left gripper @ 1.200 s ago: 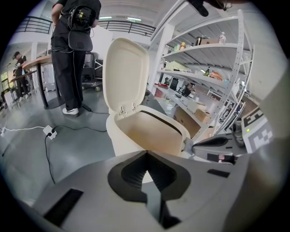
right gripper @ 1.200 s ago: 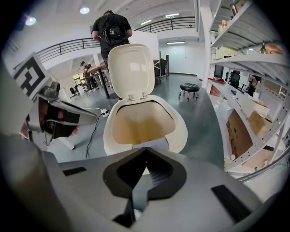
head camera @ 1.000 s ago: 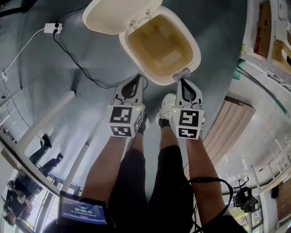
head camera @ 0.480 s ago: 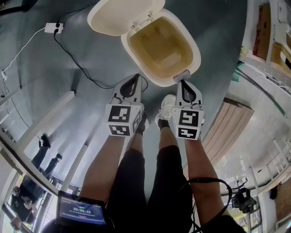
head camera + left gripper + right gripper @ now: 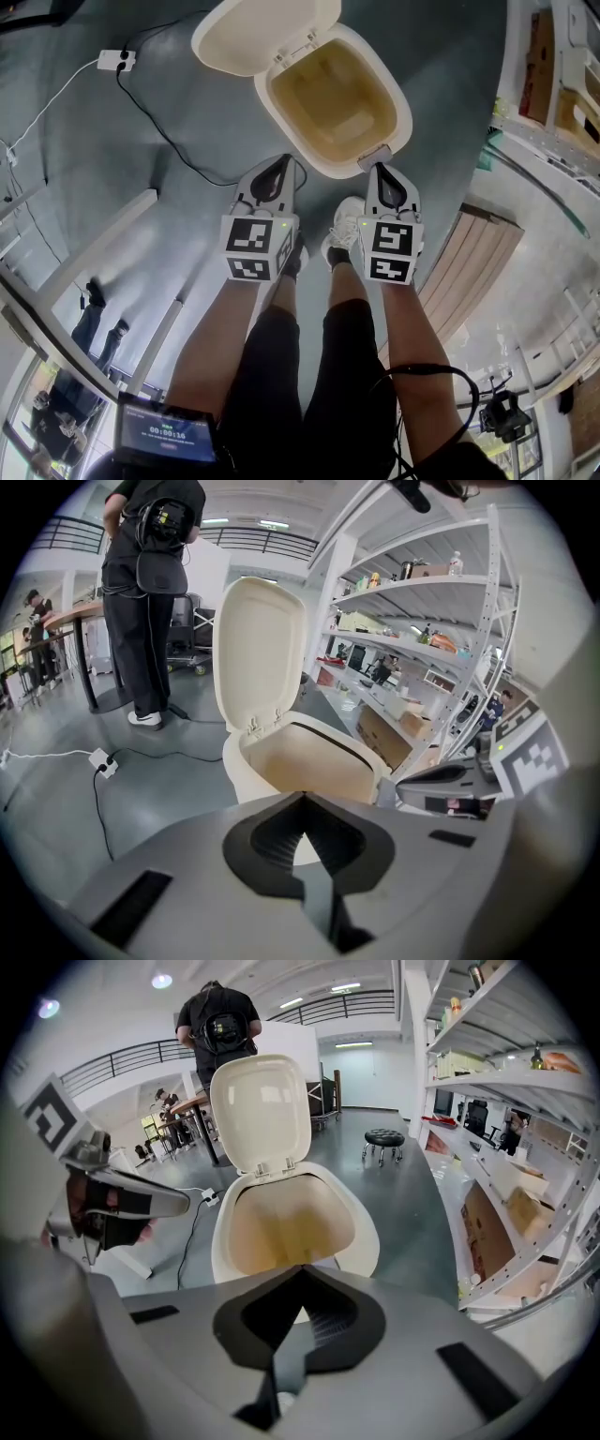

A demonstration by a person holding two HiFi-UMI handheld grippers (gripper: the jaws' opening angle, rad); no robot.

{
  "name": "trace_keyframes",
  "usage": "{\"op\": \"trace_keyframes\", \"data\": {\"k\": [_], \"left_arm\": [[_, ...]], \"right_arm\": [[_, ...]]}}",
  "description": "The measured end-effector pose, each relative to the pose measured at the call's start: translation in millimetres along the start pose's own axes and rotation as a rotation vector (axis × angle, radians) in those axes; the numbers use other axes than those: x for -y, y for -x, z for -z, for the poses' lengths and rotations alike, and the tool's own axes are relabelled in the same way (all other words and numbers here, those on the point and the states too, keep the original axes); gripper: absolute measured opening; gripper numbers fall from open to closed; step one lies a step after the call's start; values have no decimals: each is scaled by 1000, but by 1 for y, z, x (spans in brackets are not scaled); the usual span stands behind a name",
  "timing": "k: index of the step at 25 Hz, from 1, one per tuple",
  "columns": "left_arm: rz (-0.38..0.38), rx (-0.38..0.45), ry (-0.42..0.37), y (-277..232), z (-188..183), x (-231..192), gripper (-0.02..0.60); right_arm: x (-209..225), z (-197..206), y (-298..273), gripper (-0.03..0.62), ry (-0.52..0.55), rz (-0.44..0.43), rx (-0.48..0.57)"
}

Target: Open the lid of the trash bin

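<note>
The cream trash bin (image 5: 401, 105) stands on the grey floor with its lid (image 5: 262, 33) swung up and back, the empty inside showing. My left gripper (image 5: 279, 161) is shut, holds nothing, and points at the bin's near left side, a short way off it. My right gripper (image 5: 377, 169) is shut too and empty, its tip just below the grey latch (image 5: 374, 154) on the front rim. In the left gripper view the upright lid (image 5: 260, 653) rises behind the bin (image 5: 246, 771) beyond the closed jaws. The right gripper view looks into the bin (image 5: 367, 1237) under its lid (image 5: 260, 1115).
A black cable and white power strip (image 5: 118, 60) lie on the floor left of the bin. A white bar (image 5: 94, 253) lies at left, a wooden pallet (image 5: 480, 251) at right. Metal shelving (image 5: 441, 621) lines the right side. A person (image 5: 150, 592) stands behind the bin.
The bin and lid sit slightly further right in the head view, from a small shift of the camera. Both grippers hold their places and the lid stays open.
</note>
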State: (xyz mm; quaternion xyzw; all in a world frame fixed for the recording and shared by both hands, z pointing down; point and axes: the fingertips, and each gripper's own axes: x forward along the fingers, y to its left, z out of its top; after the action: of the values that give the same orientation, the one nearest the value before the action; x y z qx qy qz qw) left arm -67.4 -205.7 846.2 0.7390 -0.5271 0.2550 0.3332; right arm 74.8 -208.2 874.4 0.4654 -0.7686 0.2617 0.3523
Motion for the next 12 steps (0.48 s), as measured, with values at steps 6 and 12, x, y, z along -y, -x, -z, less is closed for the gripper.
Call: {"op": "trace_keyframes", "data": {"k": [6, 12], "left_arm": [[11, 16, -13, 7, -5, 1, -3], [37, 54, -19, 21, -25, 18, -3]], "right_arm": [[1, -14, 12, -3, 9, 25, 35], [-3, -28, 33, -3, 1, 39, 86]]}}
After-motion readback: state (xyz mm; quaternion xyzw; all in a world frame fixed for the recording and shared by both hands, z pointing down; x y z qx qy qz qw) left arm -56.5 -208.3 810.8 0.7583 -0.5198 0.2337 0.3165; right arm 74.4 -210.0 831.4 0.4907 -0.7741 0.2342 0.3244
